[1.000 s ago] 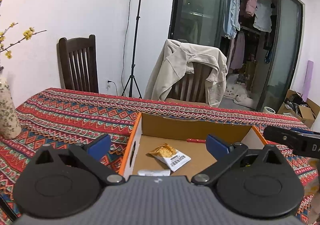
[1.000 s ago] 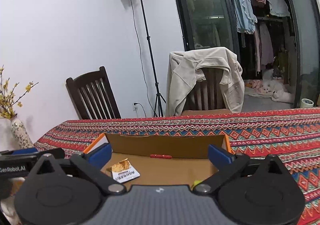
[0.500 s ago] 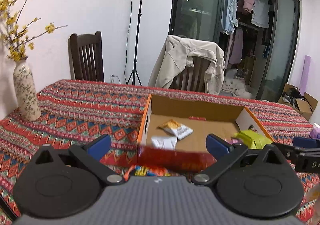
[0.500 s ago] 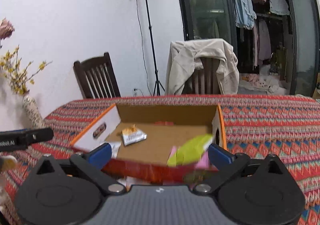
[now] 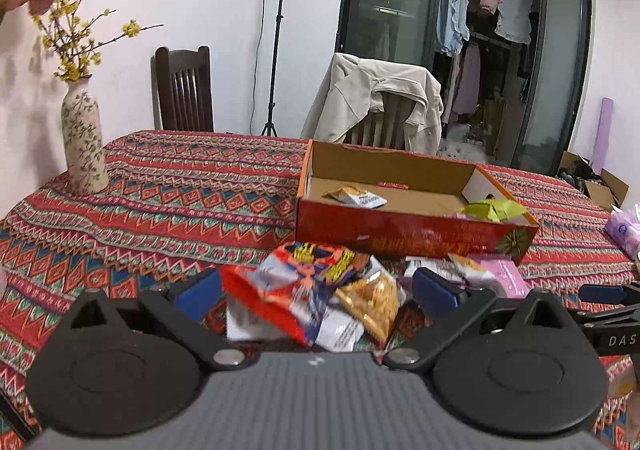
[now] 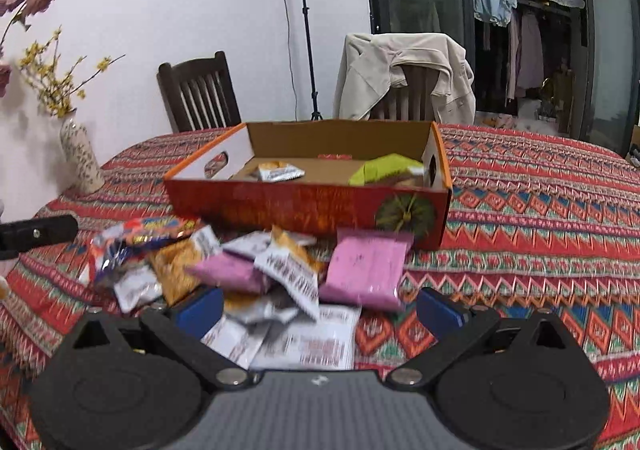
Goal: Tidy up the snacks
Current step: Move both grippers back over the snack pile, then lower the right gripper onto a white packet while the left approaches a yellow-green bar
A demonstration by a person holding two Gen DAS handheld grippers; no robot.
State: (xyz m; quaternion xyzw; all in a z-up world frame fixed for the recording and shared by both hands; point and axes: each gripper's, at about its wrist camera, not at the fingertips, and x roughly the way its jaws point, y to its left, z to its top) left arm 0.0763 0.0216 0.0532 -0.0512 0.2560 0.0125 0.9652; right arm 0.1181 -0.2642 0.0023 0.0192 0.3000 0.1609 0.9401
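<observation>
Through the left wrist view I had the left gripper (image 5: 316, 286) released, its blue pads spread wide on either side of a red and blue snack bag (image 5: 296, 290) at the near edge of the desk (image 5: 160, 202); it grasped nothing; beyond the pile stood the cardboard box (image 5: 400, 238), holding a small white and orange packet (image 5: 356, 196) towards the left and a green bag (image 5: 492, 208) at its right end; the right tool at the right edge showed the letters "DAS" and nothing more that I could read.

Through the right wrist view the right gripper (image 6: 320, 306) was likewise spread and empty, poised over white packets (image 6: 288, 274) whose print was too blurred to read; a pink packet (image 6: 366, 270) lay just in front of the box; a flowered vase (image 6: 80, 154) stood far left.

I judged the job barely begun; only a few snacks sat in the box, and most of the heap waited on the desk.
</observation>
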